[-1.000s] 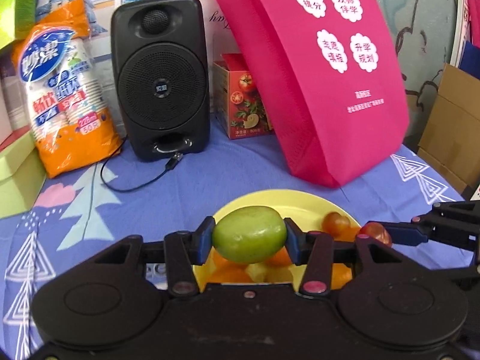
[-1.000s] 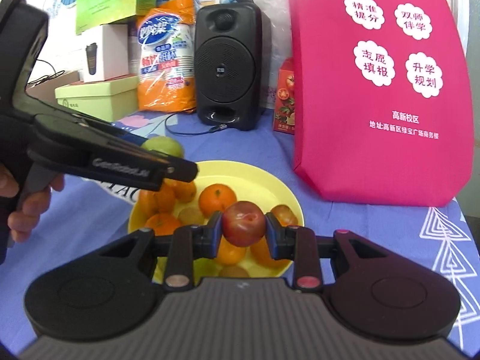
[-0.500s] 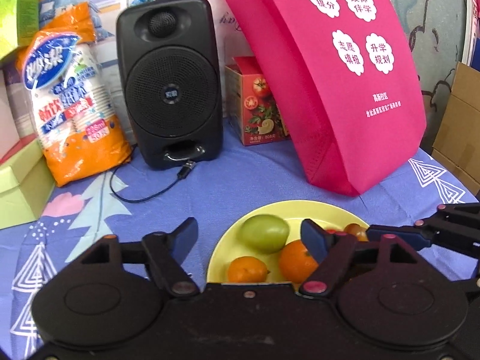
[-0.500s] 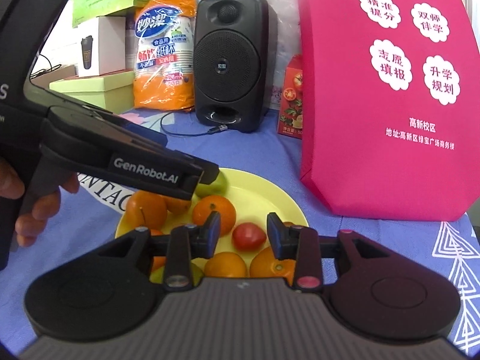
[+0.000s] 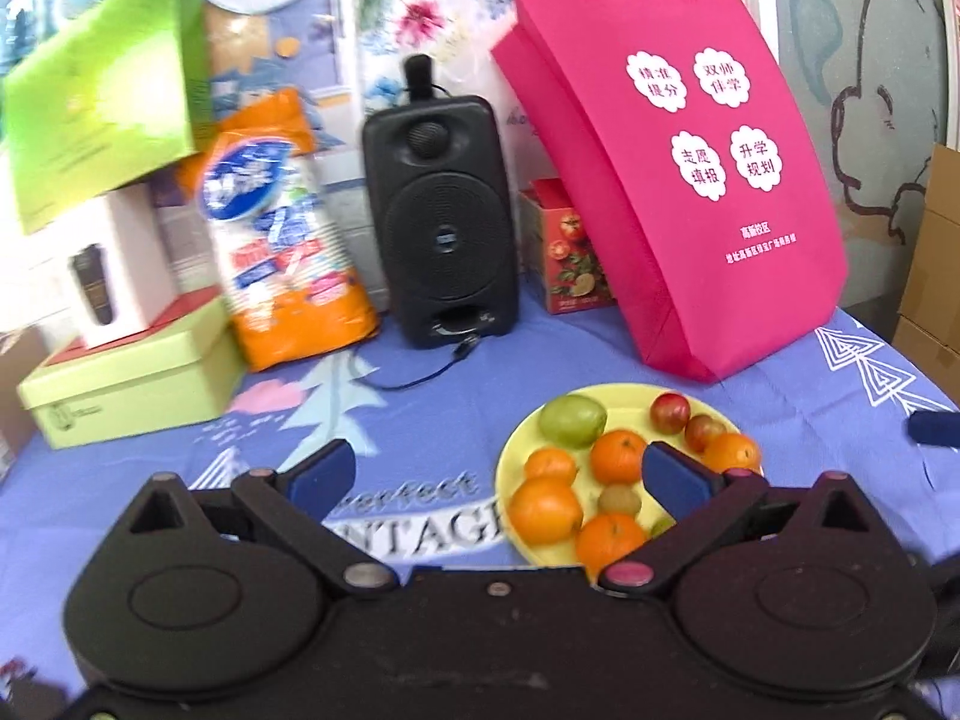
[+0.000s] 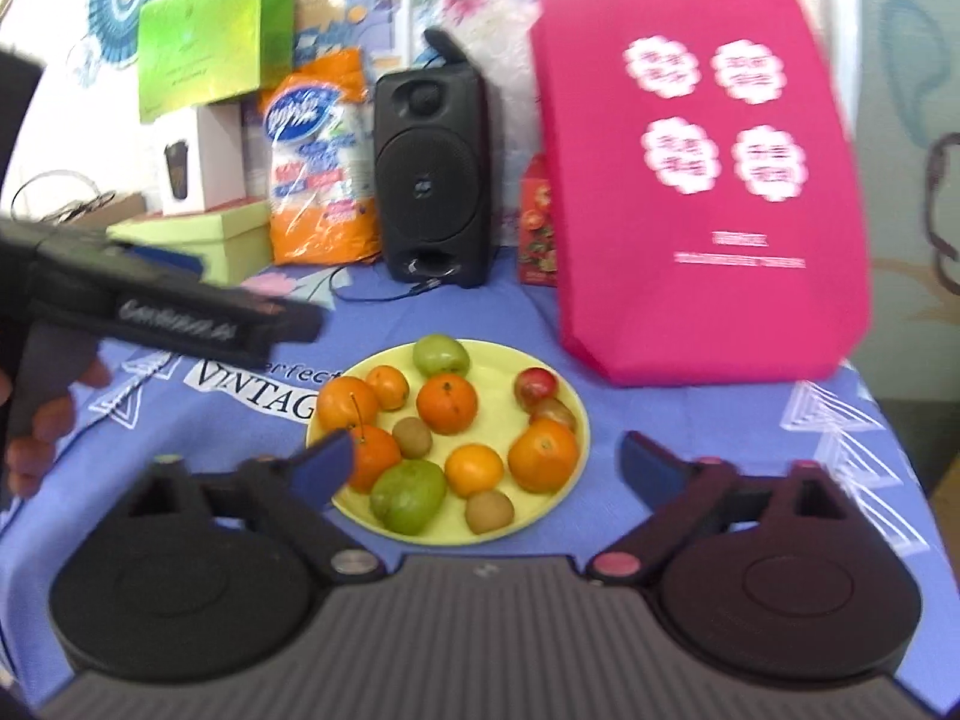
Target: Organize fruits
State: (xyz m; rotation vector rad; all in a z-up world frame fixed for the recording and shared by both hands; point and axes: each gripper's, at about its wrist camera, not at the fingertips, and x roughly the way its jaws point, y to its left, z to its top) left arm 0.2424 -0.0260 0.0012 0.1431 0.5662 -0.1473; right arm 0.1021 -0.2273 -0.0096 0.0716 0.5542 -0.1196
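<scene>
A yellow plate point(image 6: 570, 432) on the blue cloth holds several oranges, two green fruits, kiwis and two red fruits. The green fruit point(image 5: 572, 420) I released lies at the plate's far left; the red fruit point(image 6: 534, 385) lies at its far right. My left gripper point(image 5: 498, 471) is open and empty, pulled back above and left of the plate point(image 5: 515, 450). My right gripper point(image 6: 486, 459) is open and empty, held back above the plate's near side. The left gripper also shows in the right wrist view point(image 6: 180, 318), to the plate's left.
A black speaker point(image 5: 441, 222) with a cable, a pink bag point(image 5: 678, 192), a red tomato carton point(image 5: 570, 252), an orange pack point(image 5: 282, 234) and stacked green and white boxes point(image 5: 132, 372) stand along the back. Cardboard boxes point(image 5: 933, 276) are off the table's right edge.
Both grippers opened and let their fruits go onto the plate, then pulled back and up. The green fruit and the red fruit now rest on the plate.
</scene>
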